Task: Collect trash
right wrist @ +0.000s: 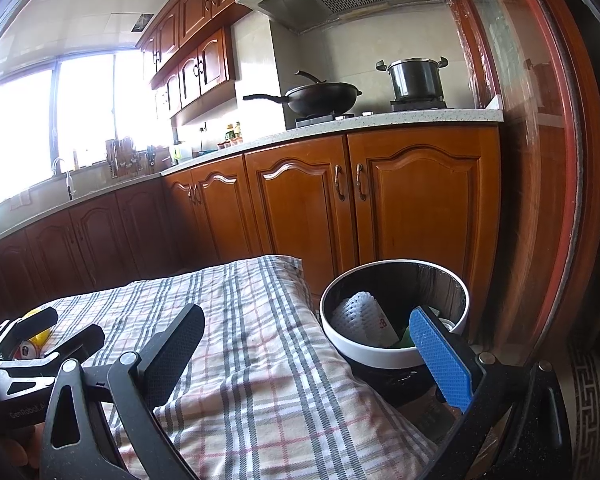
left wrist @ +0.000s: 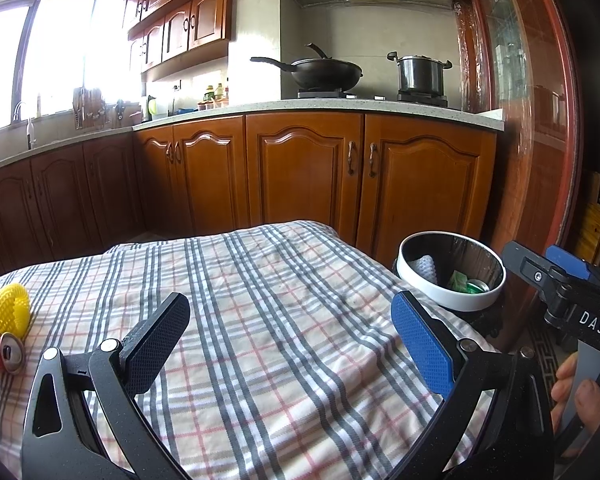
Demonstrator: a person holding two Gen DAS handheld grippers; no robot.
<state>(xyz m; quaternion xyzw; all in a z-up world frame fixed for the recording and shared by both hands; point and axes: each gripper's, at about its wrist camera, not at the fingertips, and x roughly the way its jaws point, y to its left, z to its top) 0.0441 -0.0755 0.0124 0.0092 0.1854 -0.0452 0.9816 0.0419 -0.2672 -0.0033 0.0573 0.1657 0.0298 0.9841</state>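
Checked cloth is covering the bench (left wrist: 284, 300), and its loose folds are being judged a snag risk during a low approach. Both claws, the left claw (left wrist: 292, 340) and right claw (right wrist: 304, 356), are being held spread and empty. Remaining trash, a yellow foam net (left wrist: 10, 310) and a crushed can (left wrist: 8, 354), is lying at the frame's lower left, well apart from the left claw. The bin (left wrist: 452, 300) is being kept at right.

Left gripper (left wrist: 290, 344) jaws wide apart, empty, level, pointing forward. Right gripper (right wrist: 308, 356) jaws wide apart too, empty, tilted slightly. Right gripper also seen at the right edge of the left view, hand (left wrist: 576, 396) wrapped on its handle. Left gripper at left edge of right view.
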